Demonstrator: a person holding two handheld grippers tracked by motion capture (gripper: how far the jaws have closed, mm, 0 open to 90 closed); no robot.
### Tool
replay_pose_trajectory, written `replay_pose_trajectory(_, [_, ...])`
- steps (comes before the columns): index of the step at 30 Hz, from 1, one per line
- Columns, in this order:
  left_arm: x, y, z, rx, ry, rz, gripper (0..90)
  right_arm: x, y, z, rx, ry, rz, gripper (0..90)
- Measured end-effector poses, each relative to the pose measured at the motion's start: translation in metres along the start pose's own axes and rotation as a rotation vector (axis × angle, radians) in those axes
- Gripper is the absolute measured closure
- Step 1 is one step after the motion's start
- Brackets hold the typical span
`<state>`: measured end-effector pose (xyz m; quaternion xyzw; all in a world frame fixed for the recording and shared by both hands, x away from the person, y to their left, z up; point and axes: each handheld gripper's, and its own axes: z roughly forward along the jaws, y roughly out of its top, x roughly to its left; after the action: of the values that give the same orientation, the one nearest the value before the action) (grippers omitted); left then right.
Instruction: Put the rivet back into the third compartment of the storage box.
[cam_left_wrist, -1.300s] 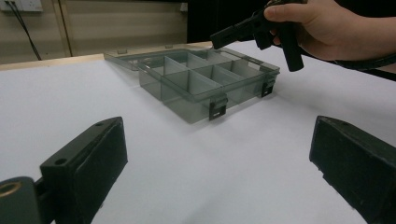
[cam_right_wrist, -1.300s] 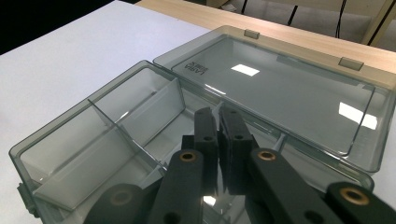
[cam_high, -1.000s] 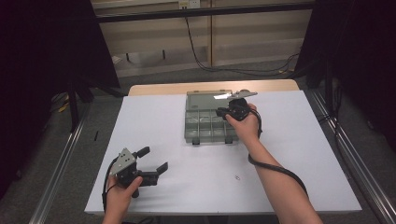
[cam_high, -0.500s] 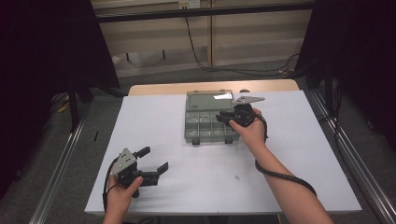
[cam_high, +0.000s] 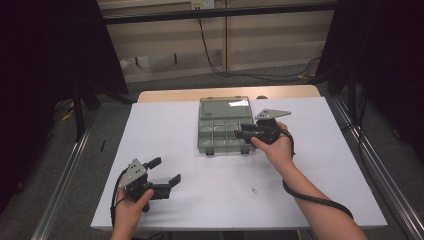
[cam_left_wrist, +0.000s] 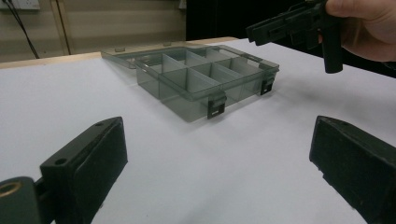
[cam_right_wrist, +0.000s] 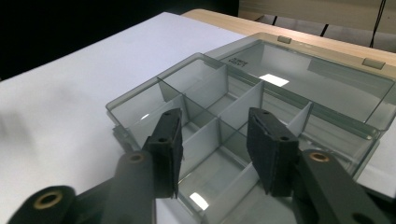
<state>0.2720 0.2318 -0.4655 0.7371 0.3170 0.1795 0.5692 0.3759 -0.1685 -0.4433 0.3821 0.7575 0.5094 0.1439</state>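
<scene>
A clear compartment box (cam_high: 224, 125) lies open toward the table's far edge, lid (cam_high: 224, 107) folded flat behind it, its cells apparently empty. The right gripper (cam_high: 245, 133) hovers over its right side, jaws partly spread, just opening, nothing between them. The left gripper (cam_high: 165, 173) waits well apart near the front edge, jaws spread, empty.
</scene>
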Motion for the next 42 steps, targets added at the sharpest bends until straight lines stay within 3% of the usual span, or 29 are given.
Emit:
replay_pose_trajectory(2, [0.000, 0.000, 0.001, -0.007, -0.013, -0.002, 4.1, 0.001, -0.002, -0.003, -0.010, 0.022, 0.004, 51.7])
replay_pose_trajectory(4, [0.000, 0.000, 0.000, 0.004, 0.005, -0.001, 4.1, 0.002, -0.003, -0.007, -0.009, 0.021, -0.008, 49.8])
replay_pose_trajectory(5, [0.000, 0.000, 0.001, -0.006, -0.010, -0.003, 4.1, 0.002, -0.004, -0.008, -0.009, 0.029, -0.007, 49.2])
replay_pose_trajectory(6, [0.000, 0.000, 0.000, 0.003, 0.006, -0.002, 4.1, 0.003, -0.005, -0.010, -0.008, 0.032, -0.006, 48.4])
replay_pose_trajectory(13, [-0.001, 0.000, 0.000, 0.005, 0.006, 0.000, 4.1, 0.007, -0.010, -0.018, 0.006, 0.039, -0.028, 42.3])
replay_pose_trajectory(20, [-0.001, 0.000, 0.001, 0.005, 0.005, -0.003, 4.1, 0.012, -0.016, -0.023, 0.006, 0.064, -0.035, 28.0])
replay_pose_trajectory(42, [-0.002, 0.000, 0.002, 0.009, 0.004, 0.002, 4.1, 0.021, -0.039, -0.046, 0.028, 0.103, -0.057, 14.5])
